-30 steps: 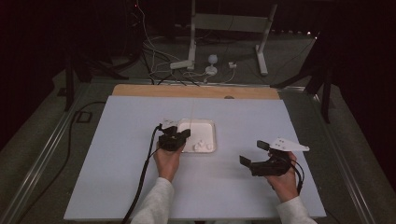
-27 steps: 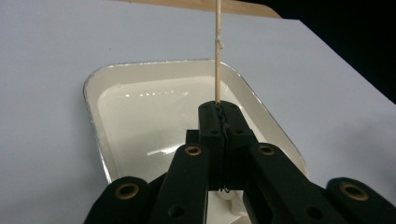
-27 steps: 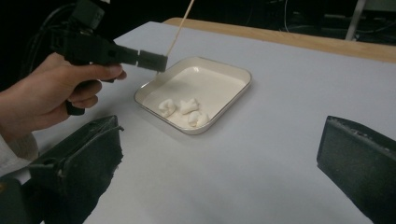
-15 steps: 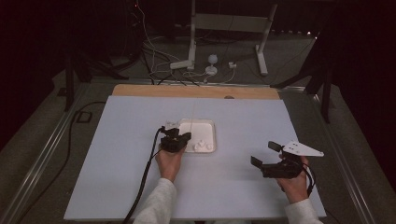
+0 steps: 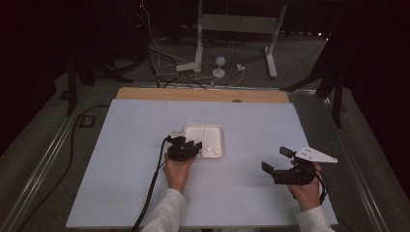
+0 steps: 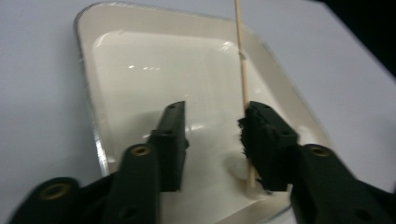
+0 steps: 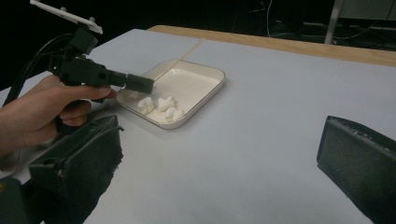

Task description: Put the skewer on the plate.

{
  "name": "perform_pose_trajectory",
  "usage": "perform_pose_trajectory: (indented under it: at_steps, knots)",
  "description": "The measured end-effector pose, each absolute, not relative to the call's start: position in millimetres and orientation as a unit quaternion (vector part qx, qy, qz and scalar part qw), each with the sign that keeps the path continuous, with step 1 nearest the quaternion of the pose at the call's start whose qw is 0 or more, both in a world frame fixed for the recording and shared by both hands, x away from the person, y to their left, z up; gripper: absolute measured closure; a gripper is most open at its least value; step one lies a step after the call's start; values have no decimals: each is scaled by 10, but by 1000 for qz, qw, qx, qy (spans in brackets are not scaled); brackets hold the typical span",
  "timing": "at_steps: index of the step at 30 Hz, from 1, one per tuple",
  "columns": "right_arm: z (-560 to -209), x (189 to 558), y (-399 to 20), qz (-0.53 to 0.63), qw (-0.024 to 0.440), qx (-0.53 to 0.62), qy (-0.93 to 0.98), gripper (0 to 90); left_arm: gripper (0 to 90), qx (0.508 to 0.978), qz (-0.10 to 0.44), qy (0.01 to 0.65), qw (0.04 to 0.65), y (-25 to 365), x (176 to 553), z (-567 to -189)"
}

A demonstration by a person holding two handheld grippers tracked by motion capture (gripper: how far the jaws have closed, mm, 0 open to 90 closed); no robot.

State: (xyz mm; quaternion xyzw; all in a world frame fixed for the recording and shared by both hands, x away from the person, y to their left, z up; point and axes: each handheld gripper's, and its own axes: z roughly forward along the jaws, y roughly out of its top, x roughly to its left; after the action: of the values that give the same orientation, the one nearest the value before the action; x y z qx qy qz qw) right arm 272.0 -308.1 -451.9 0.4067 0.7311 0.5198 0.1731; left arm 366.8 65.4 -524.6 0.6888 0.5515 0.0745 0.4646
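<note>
The person wears long white sleeves. Each hand carries a black plastic two-jaw gripper: the left gripper trails a thick black cable, and the right gripper wears a flat grey three-cornered plate. Brass-coloured screw holes dot the chunky jaws.

Glossy plastic tray — thin wooden stick — matt table.

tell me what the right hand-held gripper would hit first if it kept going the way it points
Probably nothing at first: bare table lies ahead of the right hand-held gripper. Further on, roughly in line, sits the white tray of marshmallow-like pieces, though depth is unclear.
</note>
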Motion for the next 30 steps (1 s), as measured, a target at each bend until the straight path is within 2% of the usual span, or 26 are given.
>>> perform_pose_trajectory:
  at_steps: [8,15,17,19,23,30]
  knots:
    - [-4527,2718,-3057,518,172,406,733,0,459,690,88,549,464,703,3629,-5160]
    - [-4551,2693,-3080,522,170,408,729,0,241,692,117,503,504,859,3447,-4872]
    - [-4571,2679,-3084,519,171,408,731,0,178,695,124,487,514,958,3366,-4769]
    - [-4588,2666,-3087,519,172,406,732,0,155,696,133,472,525,1073,3273,-4665]
    - [-4605,2641,-3086,520,175,405,731,0,23,699,150,441,543,1362,3059,-4507]
    - [-4636,2617,-3072,523,181,397,732,0,5,695,213,432,534,1790,2772,-4466]
